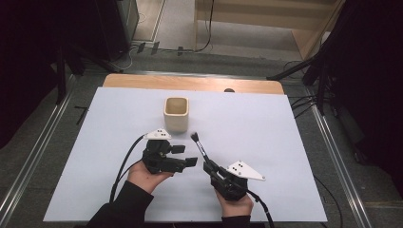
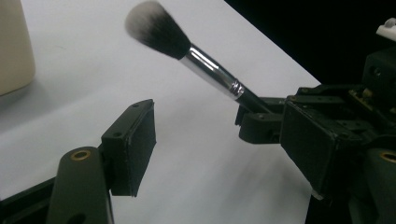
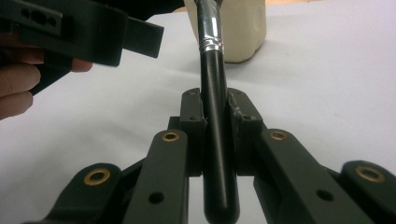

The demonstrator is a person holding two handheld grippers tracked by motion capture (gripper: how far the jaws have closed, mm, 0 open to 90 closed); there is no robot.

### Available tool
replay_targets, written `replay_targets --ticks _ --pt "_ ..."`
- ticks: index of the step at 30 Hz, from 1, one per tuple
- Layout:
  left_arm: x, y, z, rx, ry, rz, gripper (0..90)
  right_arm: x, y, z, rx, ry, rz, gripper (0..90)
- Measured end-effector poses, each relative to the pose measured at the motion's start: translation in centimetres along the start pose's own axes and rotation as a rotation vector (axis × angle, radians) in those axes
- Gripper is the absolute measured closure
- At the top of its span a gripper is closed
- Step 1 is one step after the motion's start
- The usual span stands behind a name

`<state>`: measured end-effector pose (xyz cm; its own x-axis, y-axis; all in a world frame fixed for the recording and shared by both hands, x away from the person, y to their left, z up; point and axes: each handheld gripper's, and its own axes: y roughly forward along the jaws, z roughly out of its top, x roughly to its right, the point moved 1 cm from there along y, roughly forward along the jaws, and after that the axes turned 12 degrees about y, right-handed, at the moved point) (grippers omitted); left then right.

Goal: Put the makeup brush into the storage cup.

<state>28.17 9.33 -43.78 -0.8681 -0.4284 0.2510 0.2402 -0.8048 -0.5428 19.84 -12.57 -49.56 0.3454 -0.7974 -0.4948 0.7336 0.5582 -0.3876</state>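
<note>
Makeup brush point(image 1: 200, 146) clamped by handle in right claw point(image 1: 210, 169), bristles near cup point(image 1: 176, 114); left claw point(image 1: 184, 155) wide, empty.

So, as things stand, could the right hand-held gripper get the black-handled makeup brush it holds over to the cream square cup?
Probably yes. The right hand-held gripper is clamped on the black-handled makeup brush, bristles aimed toward the cream square cup. Bare white table lies between them; the open left hand-held gripper sits off to the side.
</note>
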Motion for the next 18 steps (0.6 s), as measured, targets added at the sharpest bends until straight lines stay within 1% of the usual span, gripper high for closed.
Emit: replay_targets --ticks 3,6,10,13,16,18 --pt "0.0 0.1 0.1 0.010 -0.013 -0.002 28.7 -0.1 0.2 -0.4 0.013 0.004 0.000 79.1" --pt "-0.2 0.3 0.2 0.021 -0.047 -0.020 29.7 -0.3 0.2 -0.4 0.017 0.004 0.001 79.1" --pt "-0.2 0.6 0.3 0.030 -0.082 -0.027 30.9 -0.5 0.3 -0.4 0.025 0.002 0.007 79.1" --pt "-0.2 1.0 0.5 0.032 -0.124 -0.048 31.8 -0.5 0.3 -0.4 0.024 -0.002 0.006 79.1" --pt "-0.2 1.3 0.6 0.030 -0.137 -0.048 33.2 -0.7 0.3 -0.3 0.029 -0.007 0.004 79.1" --pt "-0.2 1.5 0.7 0.037 -0.152 -0.052 34.1 -0.7 0.4 -0.3 0.029 -0.005 0.004 79.1"
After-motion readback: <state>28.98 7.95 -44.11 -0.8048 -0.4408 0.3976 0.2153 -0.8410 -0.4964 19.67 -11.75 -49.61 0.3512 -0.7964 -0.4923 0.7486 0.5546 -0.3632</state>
